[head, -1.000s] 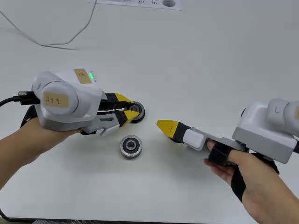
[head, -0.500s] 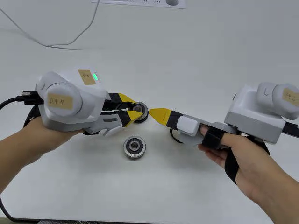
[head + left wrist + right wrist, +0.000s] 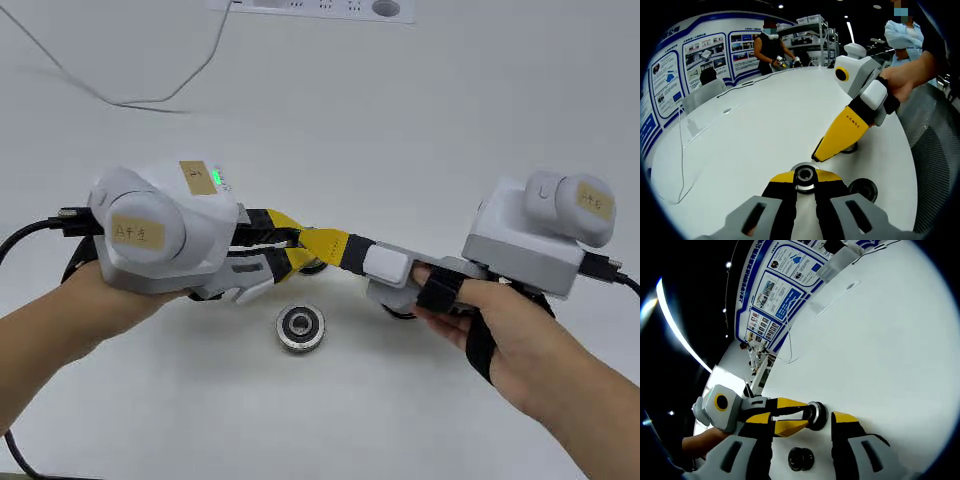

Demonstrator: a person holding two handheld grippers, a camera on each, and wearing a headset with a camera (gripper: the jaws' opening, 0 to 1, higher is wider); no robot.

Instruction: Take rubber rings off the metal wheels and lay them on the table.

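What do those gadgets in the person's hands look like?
Both are chunky white-and-grey housings with black-and-yellow wedge tips: left claw, right claw. Both carry tan labels; the left has a green light and black cable. Black straps wrap the hands.

In the head view, jaws seemingly hide most of the wheel (image 3: 805,176).

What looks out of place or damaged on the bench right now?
Nothing stands out. The held wheel sits clamped in the left claw, the open right claw beside it; the loose wheel lies flat on the table.
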